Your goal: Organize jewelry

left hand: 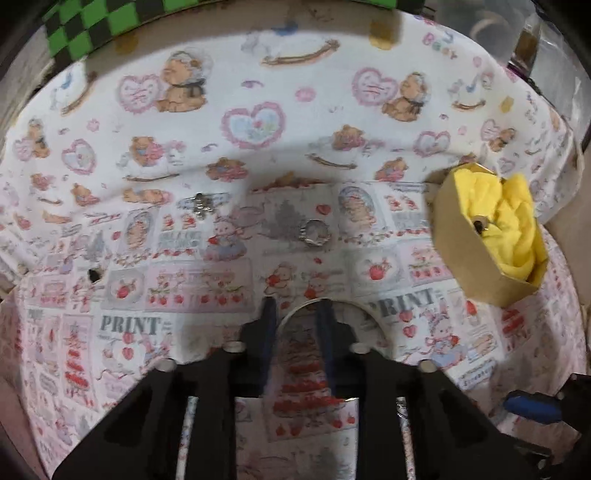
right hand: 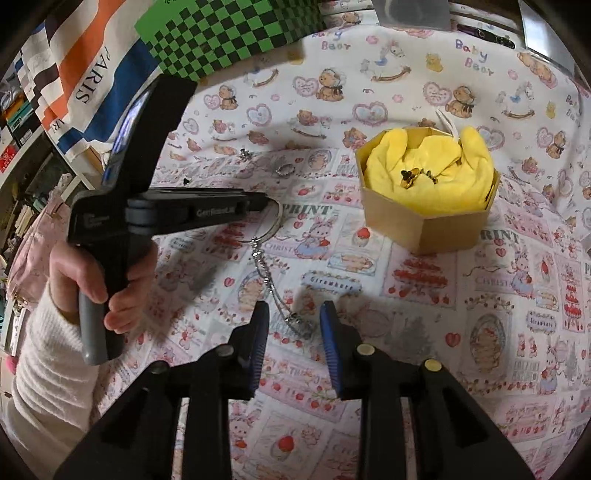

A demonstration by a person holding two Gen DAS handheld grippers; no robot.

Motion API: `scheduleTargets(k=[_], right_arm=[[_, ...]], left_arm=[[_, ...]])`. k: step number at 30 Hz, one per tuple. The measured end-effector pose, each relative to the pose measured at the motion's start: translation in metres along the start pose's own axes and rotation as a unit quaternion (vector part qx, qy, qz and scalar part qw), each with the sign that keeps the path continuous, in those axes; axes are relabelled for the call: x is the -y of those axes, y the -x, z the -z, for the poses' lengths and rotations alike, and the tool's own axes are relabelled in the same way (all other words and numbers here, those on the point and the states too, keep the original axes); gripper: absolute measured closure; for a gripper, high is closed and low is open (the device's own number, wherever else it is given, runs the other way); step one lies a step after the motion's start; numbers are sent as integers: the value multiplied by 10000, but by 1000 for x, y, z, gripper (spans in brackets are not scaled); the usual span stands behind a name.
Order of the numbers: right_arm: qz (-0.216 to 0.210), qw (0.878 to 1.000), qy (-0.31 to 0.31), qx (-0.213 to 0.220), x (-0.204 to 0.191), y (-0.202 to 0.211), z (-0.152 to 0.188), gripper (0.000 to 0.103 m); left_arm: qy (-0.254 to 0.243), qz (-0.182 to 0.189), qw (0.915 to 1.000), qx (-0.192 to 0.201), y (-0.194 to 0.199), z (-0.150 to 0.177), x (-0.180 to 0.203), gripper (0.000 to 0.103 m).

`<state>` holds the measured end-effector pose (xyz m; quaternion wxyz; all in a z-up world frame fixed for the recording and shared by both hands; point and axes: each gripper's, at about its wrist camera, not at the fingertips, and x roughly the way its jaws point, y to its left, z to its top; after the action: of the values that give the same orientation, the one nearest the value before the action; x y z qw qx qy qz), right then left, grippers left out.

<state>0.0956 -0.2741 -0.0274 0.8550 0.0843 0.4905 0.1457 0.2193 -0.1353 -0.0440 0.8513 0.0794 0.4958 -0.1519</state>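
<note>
A thin silver hoop (left hand: 347, 305) with a chain (right hand: 266, 273) lies on the printed cloth. My left gripper (left hand: 299, 315) stands over the hoop with its jaws apart and nothing pinched; the right wrist view shows its tip (right hand: 267, 201) at the hoop (right hand: 277, 221). The chain's far end lies loose between the fingers of my right gripper (right hand: 293, 321), which is open. A hexagonal cardboard box (right hand: 424, 229) lined with yellow cloth holds a small gold piece (right hand: 412, 177). On the cloth rest a silver ring (left hand: 314, 232), a silver charm (left hand: 201, 206) and a tiny dark piece (left hand: 92, 274).
A hand (right hand: 110, 280) in a white sleeve holds the left gripper's handle. A green-and-black checked board (right hand: 229, 33) and a striped bag (right hand: 85, 74) stand at the back left. A clear plastic container (left hand: 517, 29) sits at the back right. The box (left hand: 476, 280) is right of the left gripper.
</note>
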Motion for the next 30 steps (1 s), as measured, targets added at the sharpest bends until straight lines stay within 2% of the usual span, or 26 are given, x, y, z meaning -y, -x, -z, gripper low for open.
scheduleTargets(k=[3,7,11,16,19,23,25,27,28,29,30], right_arm=[[72,10000,32,-49,3,0,0,76],[97,9999,57,-34,5,0,1,76],[11,9998,130,170,2,4,0,76],[29,9996,76,264,4,3,-1,75],[12,9996,8,281,7,5,-3,75],[-5,9996,-4,292,9,7,-2,75],[-13,9996,-30,279,11,8,-2,75],[-31,9996,-77,256,13,9,-2,75],[-56,9996,-107,246,13,9,-2,75],[-74,9996,-118,243,14,10,-1,75],[-70,9996,-115,248,13,11,-1,75]], left_arm=[[370,-47,9992,-126,9,9,-7,101],[1146,238,9927,-307,27,35,-23,101],[1539,477,9863,-363,42,59,-31,100],[986,478,9936,-256,44,55,-16,98],[794,500,9953,-232,39,47,-13,89],[249,413,9987,-178,25,35,1,72],[77,263,9995,-165,19,34,10,71],[-155,-13,9998,-141,17,34,17,74],[-216,-99,9997,-91,17,34,20,81],[-276,-136,9995,-72,17,34,22,95],[-327,-186,9993,-87,17,34,23,101]])
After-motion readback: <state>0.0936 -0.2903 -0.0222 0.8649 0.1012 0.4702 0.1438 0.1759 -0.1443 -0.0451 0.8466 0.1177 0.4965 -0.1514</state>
